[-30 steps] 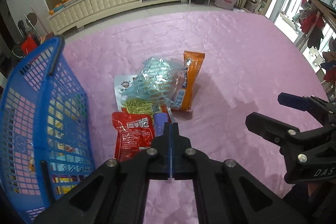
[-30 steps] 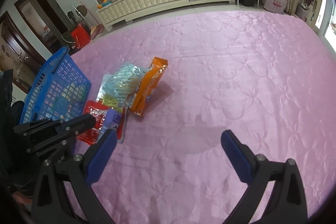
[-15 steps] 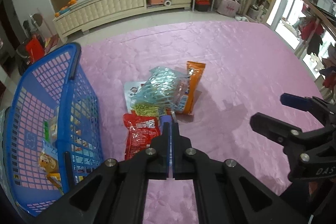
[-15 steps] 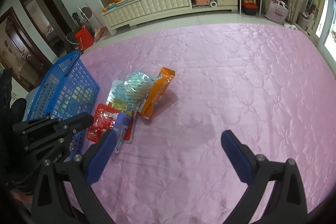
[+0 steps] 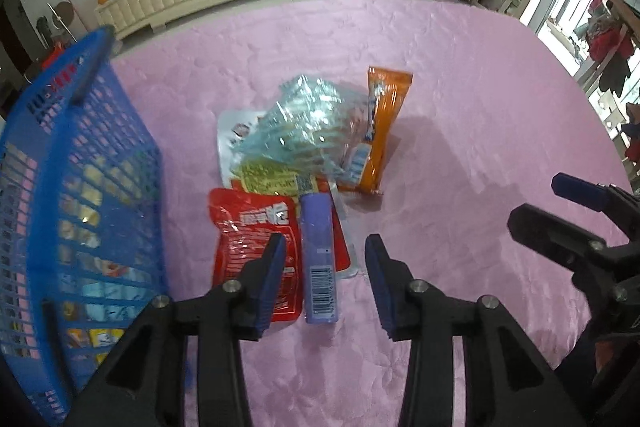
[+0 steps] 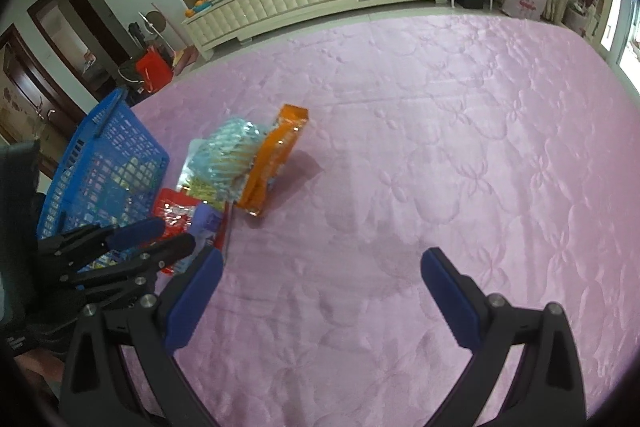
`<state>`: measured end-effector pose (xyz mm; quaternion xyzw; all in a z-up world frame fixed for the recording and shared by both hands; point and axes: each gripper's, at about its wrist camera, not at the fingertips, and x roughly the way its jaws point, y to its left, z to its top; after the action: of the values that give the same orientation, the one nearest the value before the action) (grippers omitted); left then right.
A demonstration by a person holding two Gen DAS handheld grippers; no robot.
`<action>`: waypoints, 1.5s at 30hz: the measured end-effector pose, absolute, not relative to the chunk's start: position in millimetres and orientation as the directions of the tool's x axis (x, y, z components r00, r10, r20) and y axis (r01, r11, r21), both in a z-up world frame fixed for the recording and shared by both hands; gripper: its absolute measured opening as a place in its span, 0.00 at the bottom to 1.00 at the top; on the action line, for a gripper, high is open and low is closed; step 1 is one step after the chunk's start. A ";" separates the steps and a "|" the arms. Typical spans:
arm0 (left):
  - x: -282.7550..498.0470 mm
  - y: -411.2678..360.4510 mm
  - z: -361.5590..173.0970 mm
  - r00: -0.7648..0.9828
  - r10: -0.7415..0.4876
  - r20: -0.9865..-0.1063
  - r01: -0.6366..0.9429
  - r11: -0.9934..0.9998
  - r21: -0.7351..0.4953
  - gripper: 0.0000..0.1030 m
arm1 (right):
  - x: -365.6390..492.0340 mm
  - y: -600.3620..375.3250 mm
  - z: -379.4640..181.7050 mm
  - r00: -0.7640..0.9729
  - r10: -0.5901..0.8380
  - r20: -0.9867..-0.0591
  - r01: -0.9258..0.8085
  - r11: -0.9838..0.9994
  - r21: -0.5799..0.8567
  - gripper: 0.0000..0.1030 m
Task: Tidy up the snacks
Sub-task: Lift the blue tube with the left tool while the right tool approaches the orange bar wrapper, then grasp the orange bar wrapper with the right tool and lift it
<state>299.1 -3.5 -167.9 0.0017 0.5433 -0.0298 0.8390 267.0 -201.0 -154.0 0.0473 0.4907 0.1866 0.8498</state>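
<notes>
Underneath — quilted pink satin bedspread (image 6: 440,147)

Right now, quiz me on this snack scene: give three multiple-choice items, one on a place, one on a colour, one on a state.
1. Where does the blue basket stand relative to the snack pile?
A. left of it
B. right of it
C. on top of it

2. What colour is the long packet at the pile's right edge?
A. green
B. orange
C. black

3. How is the left gripper?
A. shut on the red pouch
B. out of view
C. open above the purple bar

Answers: 1 A, the left wrist view shows the basket at the left; 2 B, its wrapper is orange; 3 C, the fingers stand apart, touching nothing.
</notes>
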 end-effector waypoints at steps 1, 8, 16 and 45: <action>301.3 -5.3 -172.5 0.399 -0.049 -0.916 0.055 0.998 -0.029 0.37 | 268.4 -203.1 -156.9 0.446 0.363 -0.818 -0.265 0.927 0.267 0.98; 312.2 -13.2 -196.6 0.349 -0.016 -0.937 0.076 0.997 0.011 0.23 | 272.8 -211.0 -167.6 0.444 0.344 -0.827 -0.248 0.935 0.256 0.98; 305.6 -6.7 -193.1 0.370 -0.047 -0.928 0.056 0.998 -0.028 0.18 | 272.6 -213.8 -169.5 0.438 0.345 -0.830 -0.243 0.934 0.260 0.98; 314.0 21.7 -142.9 0.562 0.024 -0.827 -0.039 0.999 0.002 0.18 | 328.2 -150.0 -159.3 0.407 0.397 -0.823 -0.352 0.899 0.260 0.96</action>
<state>314.0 21.7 -142.9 -0.0082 0.4675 0.0177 0.8838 328.2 -150.0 -159.3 0.0227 0.4968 0.2232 0.8384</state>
